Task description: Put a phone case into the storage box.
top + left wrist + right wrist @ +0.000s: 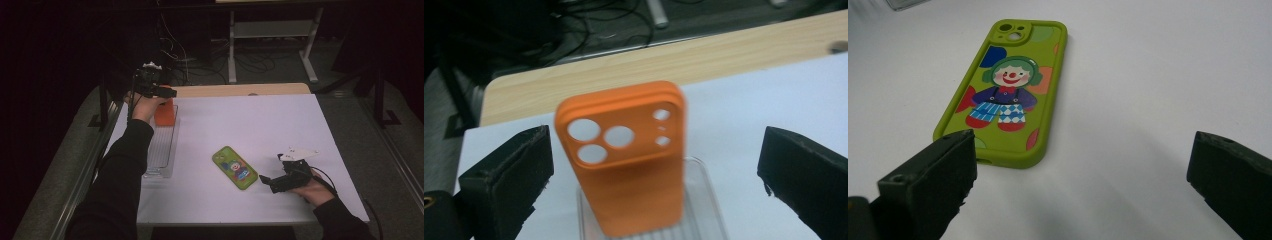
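An orange phone case (624, 165) stands upright at the far end of a clear ribbed rack (706, 210), camera cut-outs at its top. My left gripper (656, 170) is open, one jaw on each side of the case and neither touching it. From above, the left gripper (167, 92) hovers over the orange case (164, 115) at the rack's (161, 150) far end. A green phone case with a clown picture (234, 167) lies flat mid-table. My right gripper (266, 181) rests open just right of it. The green case (1005, 90) lies ahead, beyond the left jaw.
A white mat (260, 125) covers the table, with a strip of bare wood (240, 90) along the far edge. Cables and a desk frame (272, 30) sit on the floor beyond. A metal rail (87, 165) runs along the table's left side.
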The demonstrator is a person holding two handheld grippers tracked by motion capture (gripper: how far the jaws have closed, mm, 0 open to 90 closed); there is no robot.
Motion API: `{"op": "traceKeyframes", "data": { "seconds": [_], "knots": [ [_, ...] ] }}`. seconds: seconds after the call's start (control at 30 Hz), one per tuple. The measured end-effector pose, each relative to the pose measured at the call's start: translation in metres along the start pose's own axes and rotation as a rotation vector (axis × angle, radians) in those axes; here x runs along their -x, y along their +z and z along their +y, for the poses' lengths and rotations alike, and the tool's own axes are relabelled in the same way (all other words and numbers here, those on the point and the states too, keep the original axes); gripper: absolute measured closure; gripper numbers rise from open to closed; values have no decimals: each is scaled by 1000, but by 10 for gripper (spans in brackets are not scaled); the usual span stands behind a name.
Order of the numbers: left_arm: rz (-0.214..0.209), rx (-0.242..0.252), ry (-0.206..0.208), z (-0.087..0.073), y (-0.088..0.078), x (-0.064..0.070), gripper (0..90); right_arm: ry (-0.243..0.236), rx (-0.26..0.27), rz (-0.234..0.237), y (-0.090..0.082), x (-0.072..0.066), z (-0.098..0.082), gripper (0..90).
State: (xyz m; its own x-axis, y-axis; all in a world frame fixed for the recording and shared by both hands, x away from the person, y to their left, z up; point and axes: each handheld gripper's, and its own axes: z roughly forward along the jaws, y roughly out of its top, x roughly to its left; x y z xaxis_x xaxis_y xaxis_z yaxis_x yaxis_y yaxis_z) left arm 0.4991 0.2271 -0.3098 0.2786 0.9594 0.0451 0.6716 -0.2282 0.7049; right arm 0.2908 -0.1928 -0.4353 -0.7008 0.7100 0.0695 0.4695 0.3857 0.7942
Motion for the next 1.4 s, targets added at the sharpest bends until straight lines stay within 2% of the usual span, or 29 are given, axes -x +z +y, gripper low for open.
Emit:
{"op": "traceKeyframes", "data": {
  "seconds": [0.3,0.4,0.43,0.57,0.93,1.03,1.1,1.33,1.4],
  "knots": [
    [-214,55,100,-18,-35,16,10,8,6,-8,-1,0,2,0],
    [-266,67,135,-25,-44,24,9,8,6,-10,-1,1,3,0],
    [-293,80,138,-29,-48,28,10,16,3,-7,-1,0,3,0],
    [-355,93,169,-40,-57,39,10,19,14,-10,-2,2,5,0],
    [-434,96,232,-66,-66,68,10,36,20,-18,-3,4,7,0],
    [-445,101,264,-71,-65,75,10,38,18,-21,-3,4,7,0],
    [-461,98,262,-75,-65,80,10,42,19,-24,-3,5,8,0],
    [-511,95,314,-93,-61,97,10,45,24,-30,-5,3,9,0],
    [-525,98,311,-99,-60,103,10,56,29,-32,-7,2,9,0]
  ]
}}
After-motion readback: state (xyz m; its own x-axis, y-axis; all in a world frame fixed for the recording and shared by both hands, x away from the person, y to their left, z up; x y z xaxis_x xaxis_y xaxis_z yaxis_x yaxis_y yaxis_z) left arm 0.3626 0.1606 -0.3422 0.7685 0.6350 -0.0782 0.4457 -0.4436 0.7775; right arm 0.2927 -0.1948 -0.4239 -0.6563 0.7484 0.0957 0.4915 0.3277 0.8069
